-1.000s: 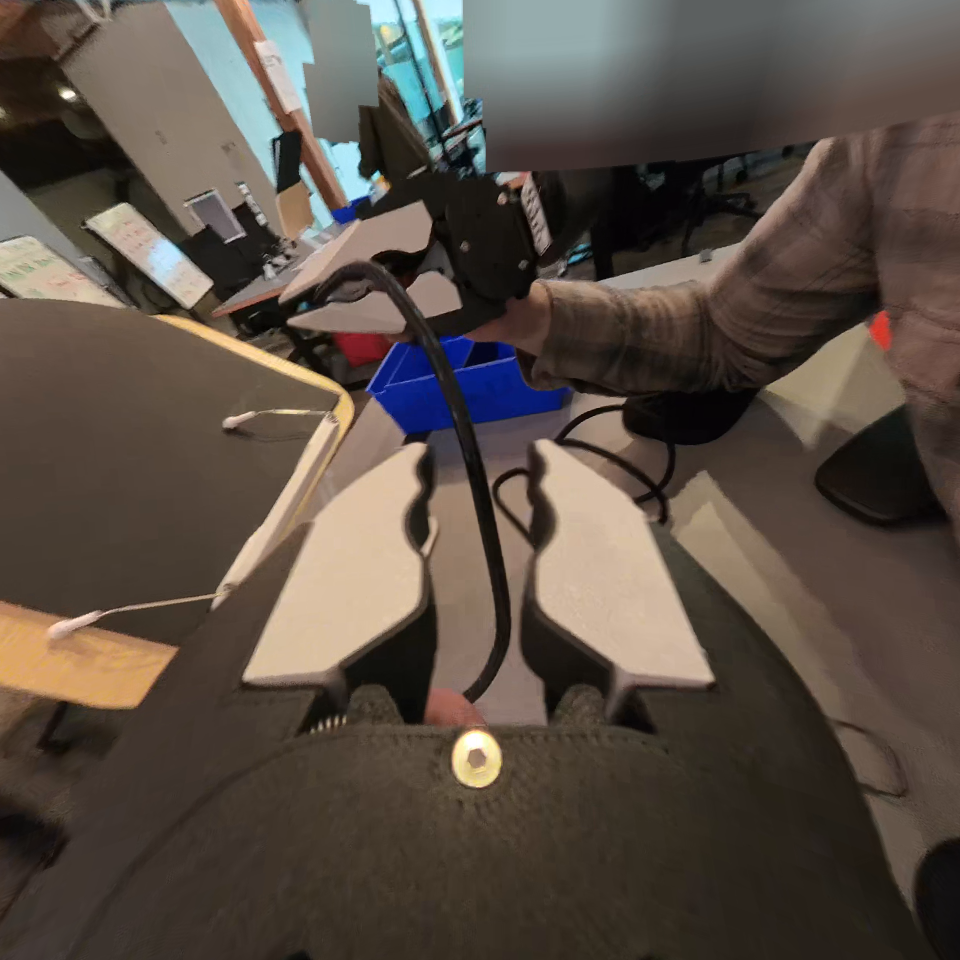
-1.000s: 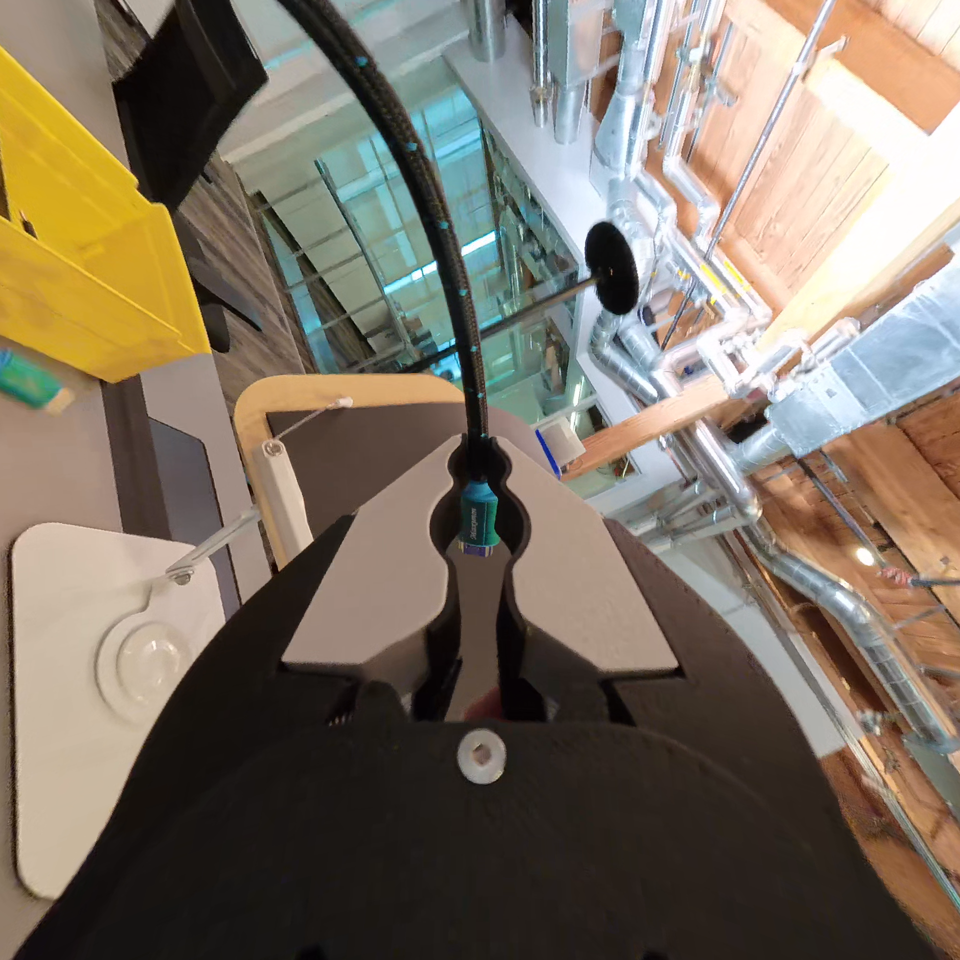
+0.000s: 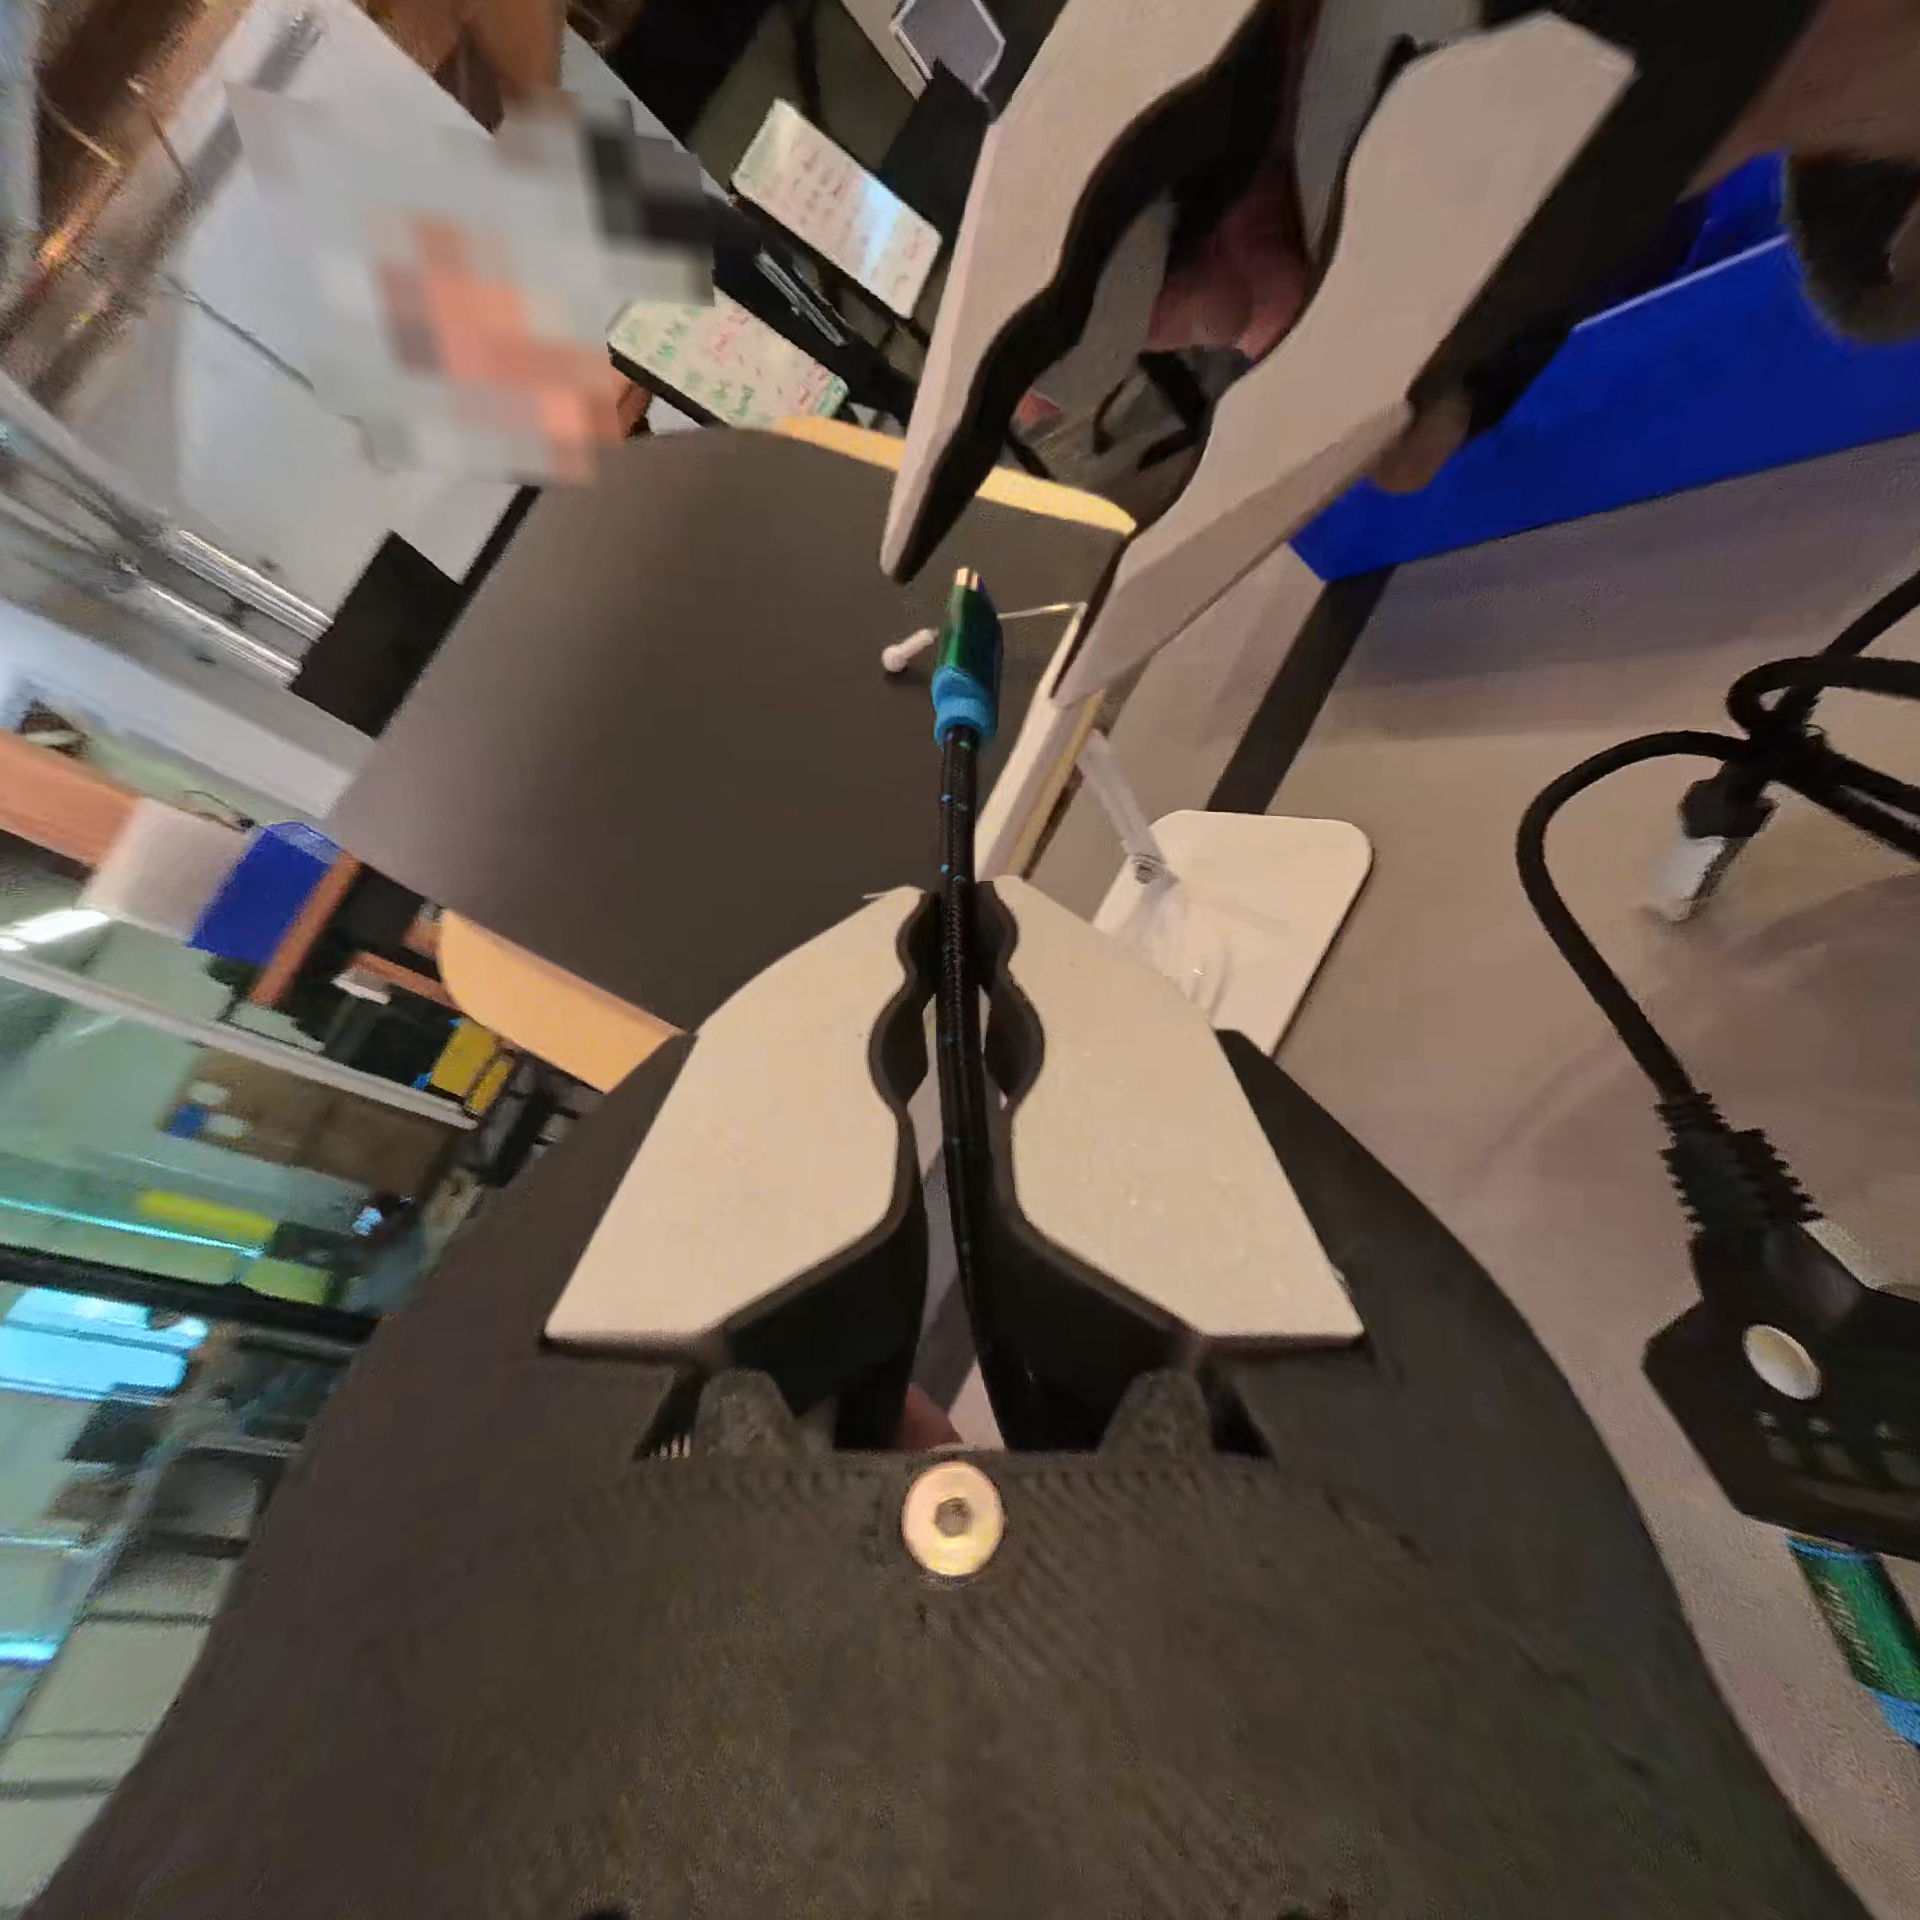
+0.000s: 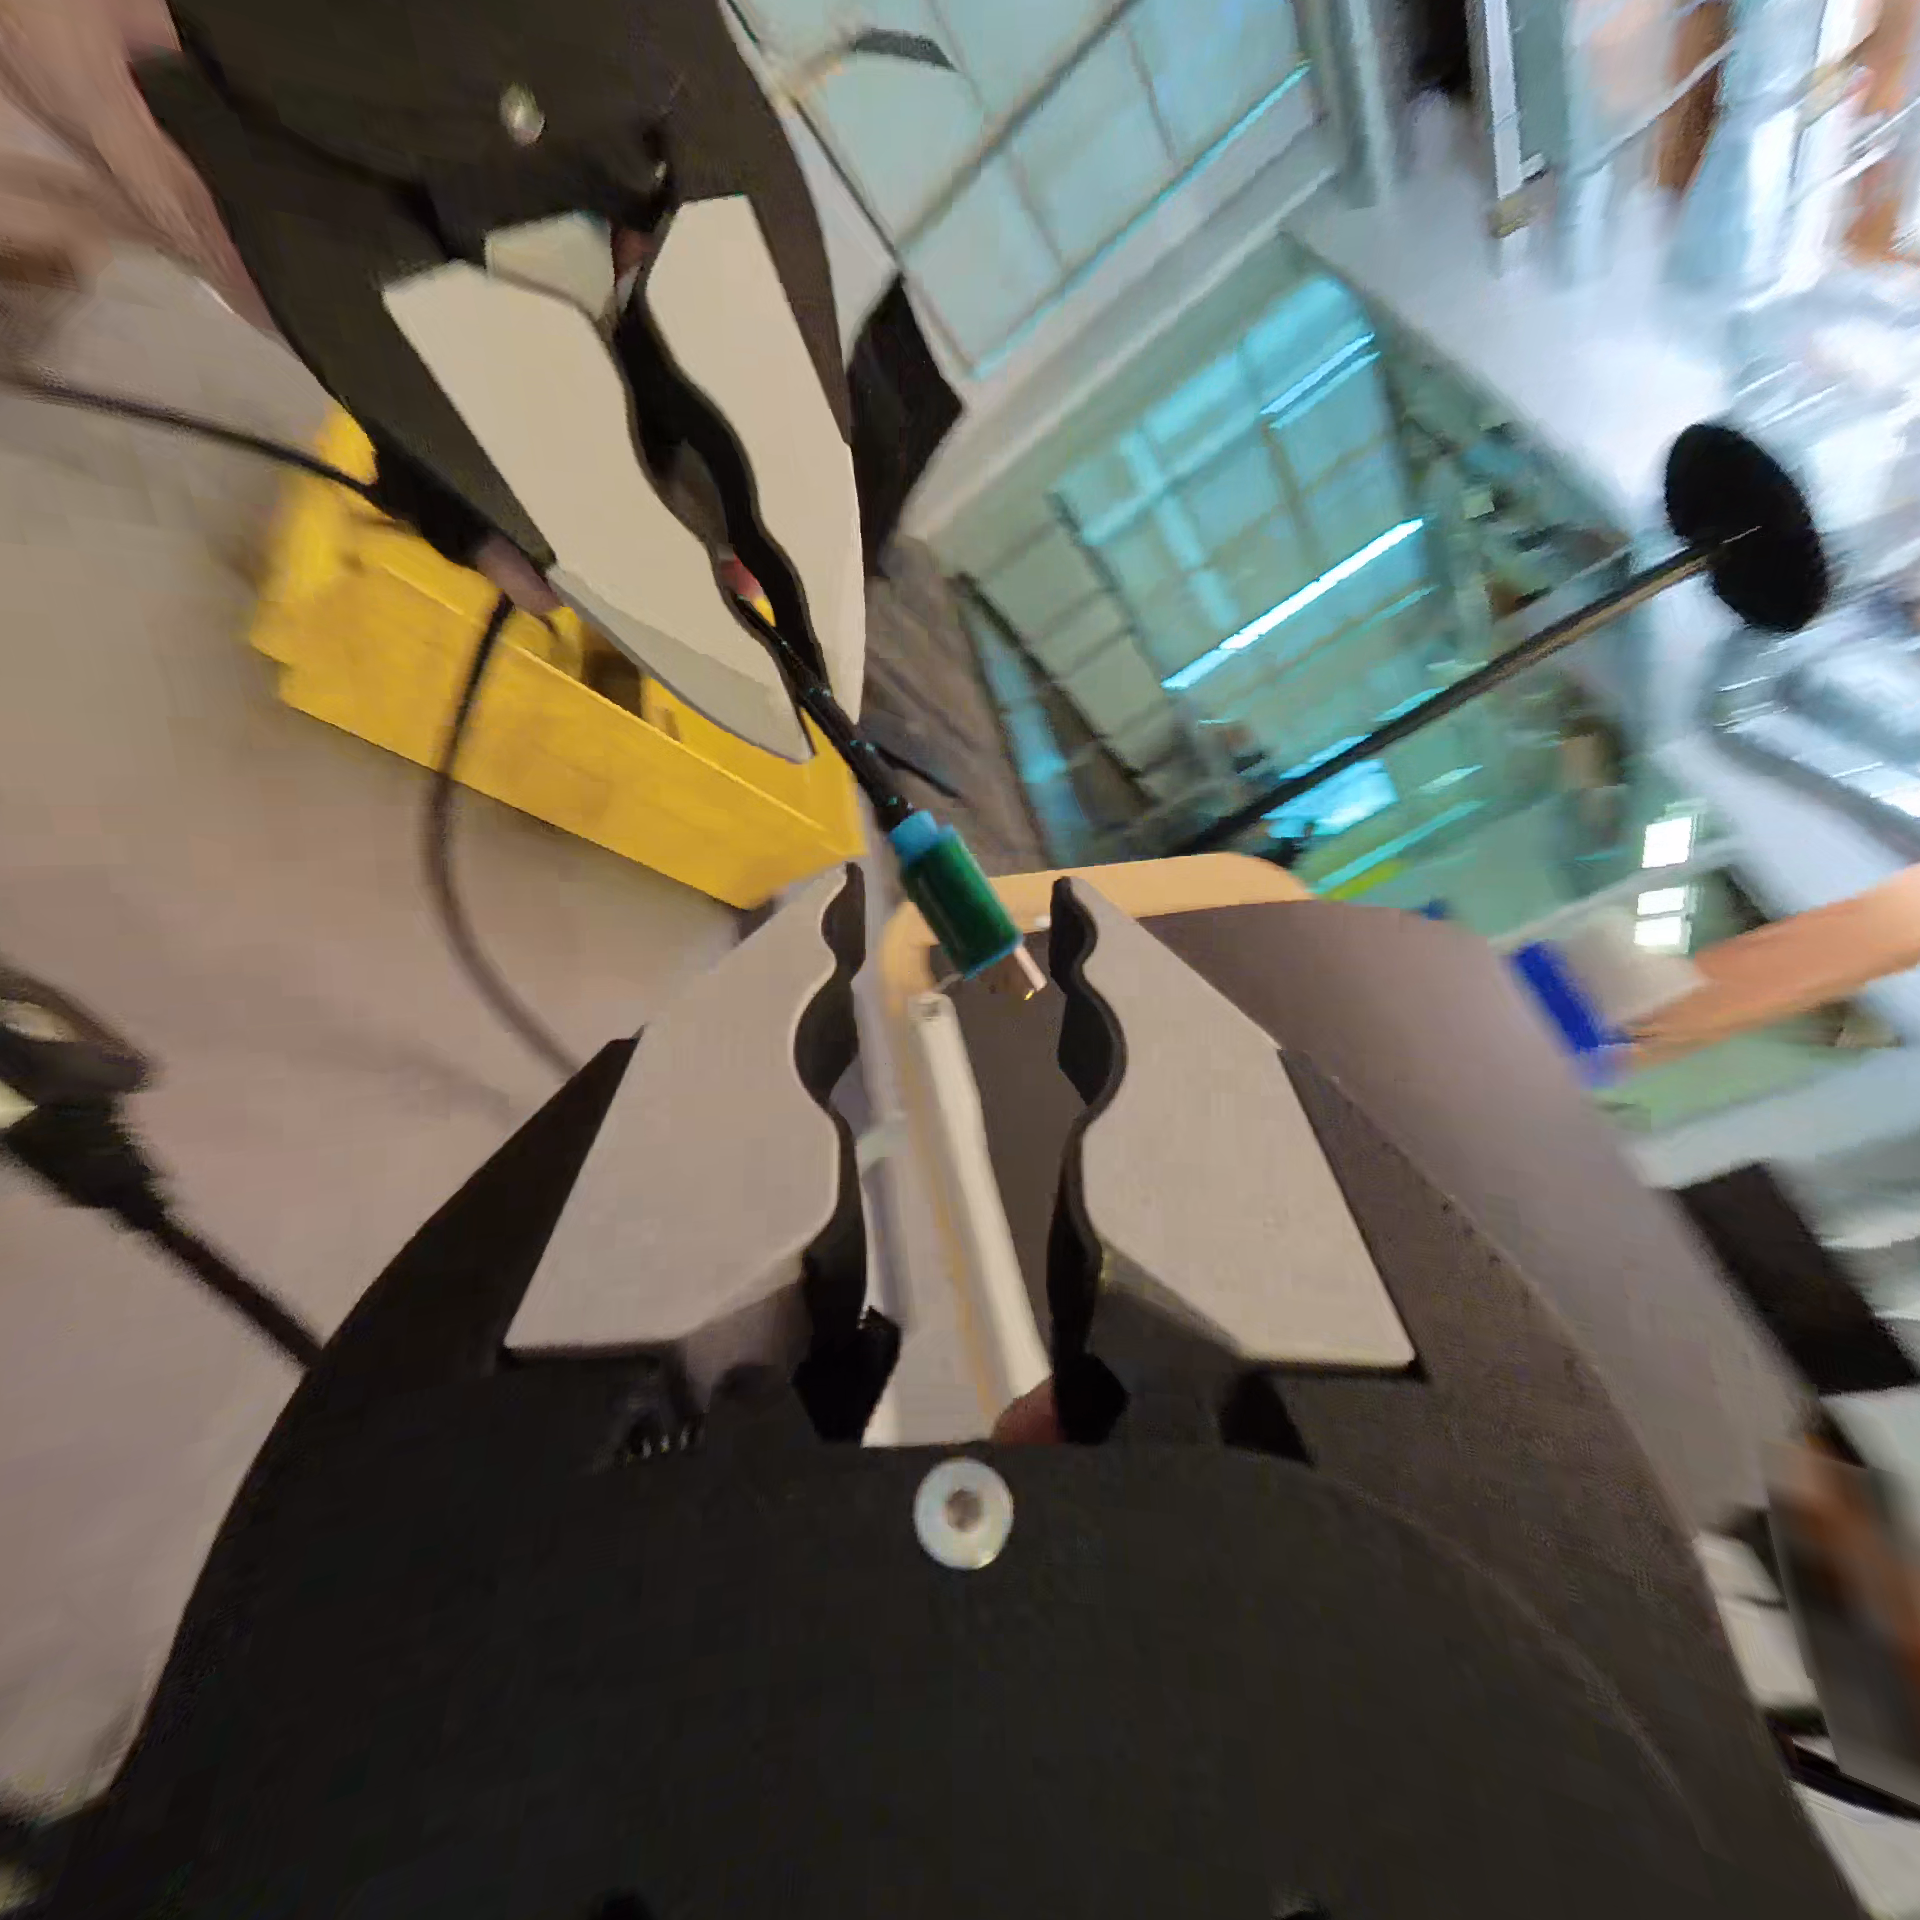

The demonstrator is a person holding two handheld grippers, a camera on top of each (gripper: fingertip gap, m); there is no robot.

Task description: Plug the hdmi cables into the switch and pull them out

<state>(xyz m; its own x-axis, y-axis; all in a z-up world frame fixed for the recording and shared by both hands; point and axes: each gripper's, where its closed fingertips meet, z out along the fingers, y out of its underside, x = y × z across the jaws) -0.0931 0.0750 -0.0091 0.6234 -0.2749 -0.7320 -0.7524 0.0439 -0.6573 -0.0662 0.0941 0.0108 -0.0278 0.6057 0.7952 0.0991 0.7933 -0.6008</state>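
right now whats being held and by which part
The left tongs pinch the braided cable below its green plug; the right tongs hold nothing.

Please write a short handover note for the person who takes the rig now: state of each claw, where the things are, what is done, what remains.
Left claw: shut on the braided cable, green plug sticking out ahead.
Right claw: open, holding nothing, its fingers on either side of the plug tip.
Switch: on the grey table, another black cable plugged in.
Done: plug is not in any port.
Left: regrip the plug, insert it into the switch, pull out.
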